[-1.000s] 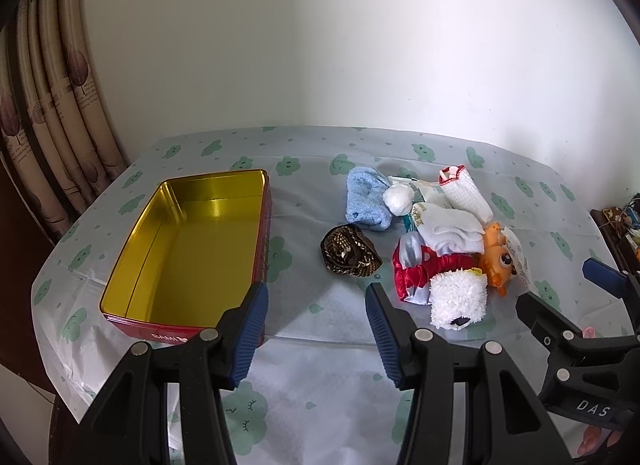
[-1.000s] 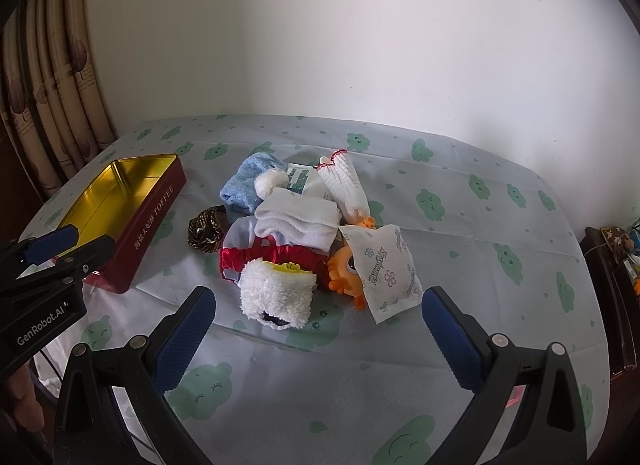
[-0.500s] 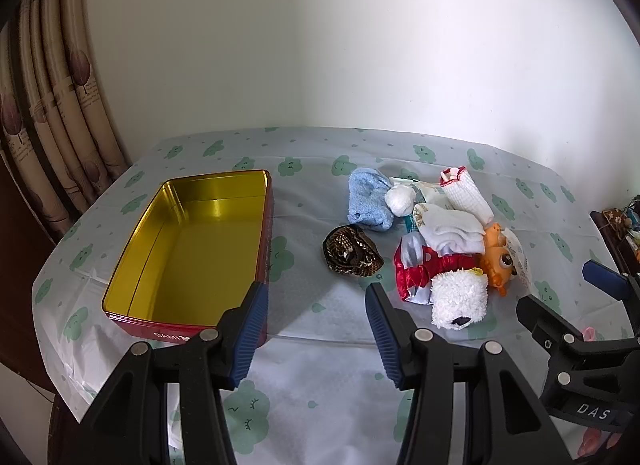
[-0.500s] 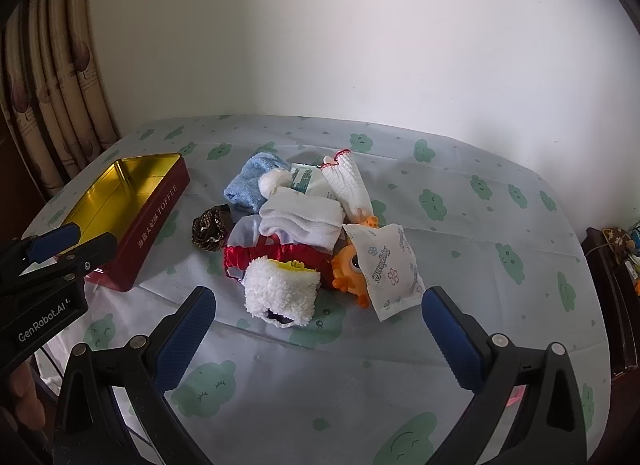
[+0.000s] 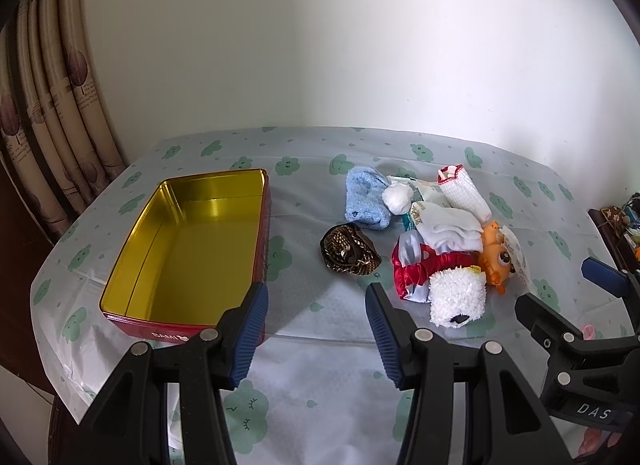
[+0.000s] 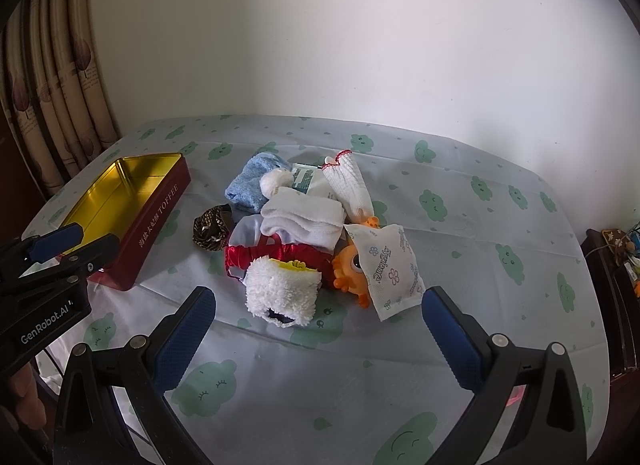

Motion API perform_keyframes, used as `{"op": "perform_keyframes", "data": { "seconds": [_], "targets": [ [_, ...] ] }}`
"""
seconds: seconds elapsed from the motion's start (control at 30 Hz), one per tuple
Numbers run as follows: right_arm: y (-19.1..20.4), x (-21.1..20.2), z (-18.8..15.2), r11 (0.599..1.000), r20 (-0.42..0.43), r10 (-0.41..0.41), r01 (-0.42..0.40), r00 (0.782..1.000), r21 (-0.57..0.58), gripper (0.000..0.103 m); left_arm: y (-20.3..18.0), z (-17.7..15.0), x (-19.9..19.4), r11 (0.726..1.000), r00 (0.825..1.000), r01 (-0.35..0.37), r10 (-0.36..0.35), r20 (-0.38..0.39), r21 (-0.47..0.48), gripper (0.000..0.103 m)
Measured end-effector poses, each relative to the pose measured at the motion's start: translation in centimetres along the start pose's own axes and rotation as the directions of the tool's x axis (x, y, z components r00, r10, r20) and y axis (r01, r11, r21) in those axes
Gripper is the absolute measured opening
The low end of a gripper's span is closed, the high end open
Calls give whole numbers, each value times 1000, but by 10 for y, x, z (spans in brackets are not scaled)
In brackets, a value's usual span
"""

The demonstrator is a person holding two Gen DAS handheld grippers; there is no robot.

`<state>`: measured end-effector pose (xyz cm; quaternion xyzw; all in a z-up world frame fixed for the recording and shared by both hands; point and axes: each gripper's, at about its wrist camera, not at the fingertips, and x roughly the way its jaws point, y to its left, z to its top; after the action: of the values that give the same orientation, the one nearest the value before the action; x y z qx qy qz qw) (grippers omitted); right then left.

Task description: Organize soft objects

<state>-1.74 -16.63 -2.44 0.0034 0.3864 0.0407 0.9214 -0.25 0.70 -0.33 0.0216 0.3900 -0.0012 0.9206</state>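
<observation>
Nothing is picked up yet. The left gripper [image 5: 316, 329] and right gripper [image 6: 316, 341] both gape wide and hold nothing. Next, probably grab the fluffy white plush toy [image 6: 282, 291] and drop it in the gold-lined red tin box [image 5: 188, 241].

On the table [image 5: 320, 365], the tin [image 5: 192, 241] lies at the left and the heap of soft things [image 5: 432, 233] at the right, well apart. Between them (nearer the heap) sits a small pouch [image 5: 350, 251]. A fluffy piece [image 6: 282, 291] lies at the heap's near edge, a sachet [image 6: 390, 265] on its right.
</observation>
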Motion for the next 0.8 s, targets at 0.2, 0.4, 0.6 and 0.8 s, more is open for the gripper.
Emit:
{"op": "perform_keyframes", "data": {
  "seconds": [0.2,0.4,0.6,0.8],
  "targets": [
    [1,0,0,1000,2,-1,1,1000,-1,103,0,0,1,1000,1000,1,-1,0,0,52],
    [1,0,0,1000,1,-2,2,1000,0,102,0,-1,1,1000,1000,1,-1,1,0,52],
    [1,0,-1,1000,3,-2,2,1000,2,102,0,-2,2,1000,1000,2,-2,0,1,52],
    [-1,3,-2,1000,-6,1,-1,1000,5,102,0,-4,4,1000,1000,2,-2,-5,0,52]
  ]
}}
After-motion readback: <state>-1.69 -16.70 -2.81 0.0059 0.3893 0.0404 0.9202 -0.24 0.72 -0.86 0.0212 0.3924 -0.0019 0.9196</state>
